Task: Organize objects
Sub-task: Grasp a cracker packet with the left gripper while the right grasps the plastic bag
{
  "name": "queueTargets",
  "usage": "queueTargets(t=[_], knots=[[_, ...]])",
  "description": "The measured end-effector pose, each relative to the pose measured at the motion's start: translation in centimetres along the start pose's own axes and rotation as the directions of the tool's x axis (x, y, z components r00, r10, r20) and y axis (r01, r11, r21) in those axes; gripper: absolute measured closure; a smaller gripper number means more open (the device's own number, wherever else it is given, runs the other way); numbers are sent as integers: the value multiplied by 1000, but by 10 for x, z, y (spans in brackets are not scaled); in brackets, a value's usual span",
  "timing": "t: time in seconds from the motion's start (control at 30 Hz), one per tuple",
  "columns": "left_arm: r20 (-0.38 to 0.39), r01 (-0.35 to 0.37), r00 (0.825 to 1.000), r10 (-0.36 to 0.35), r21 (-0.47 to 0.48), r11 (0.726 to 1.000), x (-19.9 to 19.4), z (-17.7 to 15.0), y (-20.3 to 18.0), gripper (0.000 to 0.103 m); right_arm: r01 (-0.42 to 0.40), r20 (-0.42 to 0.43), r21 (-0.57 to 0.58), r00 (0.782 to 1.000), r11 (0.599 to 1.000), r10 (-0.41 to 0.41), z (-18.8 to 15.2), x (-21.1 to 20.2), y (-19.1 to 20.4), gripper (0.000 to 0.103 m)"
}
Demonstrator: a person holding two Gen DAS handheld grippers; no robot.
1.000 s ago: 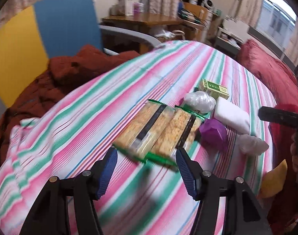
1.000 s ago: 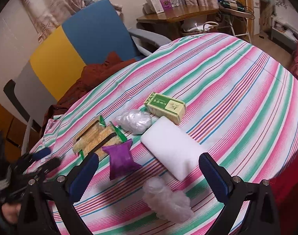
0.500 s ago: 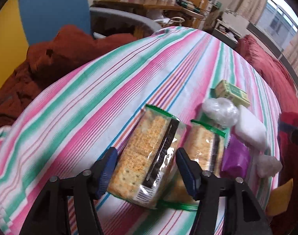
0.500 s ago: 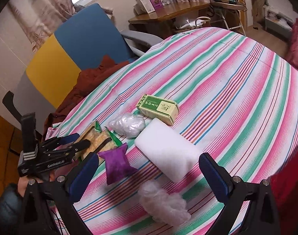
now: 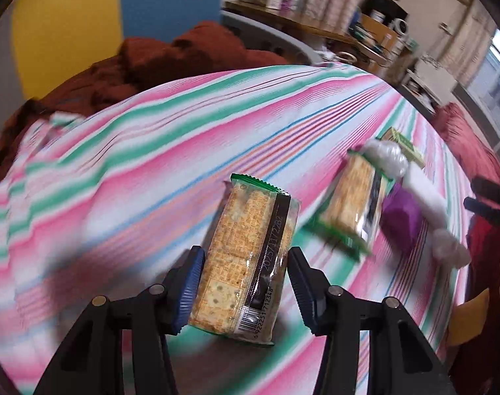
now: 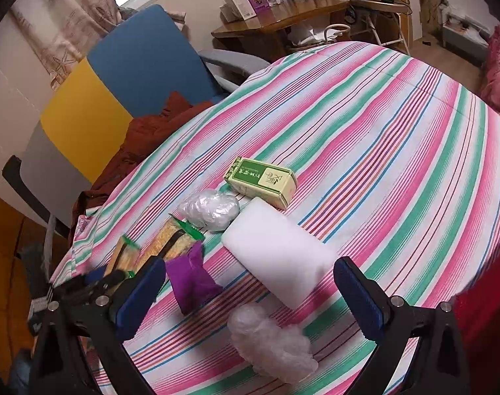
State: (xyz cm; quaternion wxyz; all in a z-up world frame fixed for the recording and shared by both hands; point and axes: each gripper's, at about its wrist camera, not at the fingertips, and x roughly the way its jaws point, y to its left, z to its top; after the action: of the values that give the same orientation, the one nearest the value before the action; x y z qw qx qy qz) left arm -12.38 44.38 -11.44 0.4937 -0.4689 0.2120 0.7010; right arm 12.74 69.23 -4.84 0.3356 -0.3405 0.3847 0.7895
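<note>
Left gripper [image 5: 245,288]: pads pinching near cracker pack [image 5: 246,263] from both sides; pack tilted, far end raised, shadow beneath on cloth, so judged lifted clear of it.
Right gripper [image 6: 250,296]: fingers spread wide, nothing between them; hovers lower centre of its frame above the cluster.
Second cracker pack [image 5: 355,207]: flat on striped cloth [image 5: 151,151], right of centre in left view.
Purple pouch [image 6: 192,279]: lower left of centre in right view, just beside the crackers.
White block [image 6: 276,253]: centre of right view, just beside green box [image 6: 261,182] above it.
Plastic wad, upper [image 6: 210,209]: left of block, near box.
Plastic wad, lower [image 6: 269,342]: bottom centre of right view, between the spread fingers.
Left gripper seen from right view [image 6: 85,284]: lower left edge, blurred, near the crackers.
Progress (judgement): early. One pack in hand, not yet placed; six items remain bunched together. No bin or target spot visible, so destination cannot be told.
Remaining (judgement): set down held pack, then sort second pack, pouch, block, box, both wads.
Change vs 0.5 s ago: pack then flat between open pads beside its twin; now clamped, raised and apart from twin. Left view heavily blurred, camera swung. Right fingers unchanged, same spread.
Change vs 1.0 s ago: left pads then short of both packs.
</note>
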Motion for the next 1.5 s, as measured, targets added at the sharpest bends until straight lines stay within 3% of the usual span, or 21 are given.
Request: queueTargets(t=[0.27,0.4,0.53,0.73,0.93,1.13,1.33,1.5], knots=[[44,-74,996,81,-146,987,-39,-73,-12,52,1,-20,-9,1000,1000,-1,-2,3,1,0],[58,-116,990,128,-187,976,-54,-106,-25,52,-23,-34,-15,999,1000,23,-3,5,3,0],[79,-106,989,121,-172,979,-65,-128,-34,52,-42,-67,-22,997,999,41,-7,10,6,0],[67,-121,990,127,-86,989,-65,-132,-45,50,-23,-89,-35,996,999,20,-11,15,8,0],[83,-112,989,119,-86,990,-62,-132,-42,50,-9,-98,-29,995,1000,6,-12,17,7,0],[115,-156,980,162,-60,986,-60,-138,-49,50,1,-133,-40,991,999,-6,-18,22,10,0],[153,-139,977,147,-60,988,-62,-144,-45,51,23,-188,-38,982,999,-30,-25,26,8,0],[168,-134,976,142,-60,989,-62,-145,-45,51,93,-234,-95,966,991,-114,-34,29,15,5]])
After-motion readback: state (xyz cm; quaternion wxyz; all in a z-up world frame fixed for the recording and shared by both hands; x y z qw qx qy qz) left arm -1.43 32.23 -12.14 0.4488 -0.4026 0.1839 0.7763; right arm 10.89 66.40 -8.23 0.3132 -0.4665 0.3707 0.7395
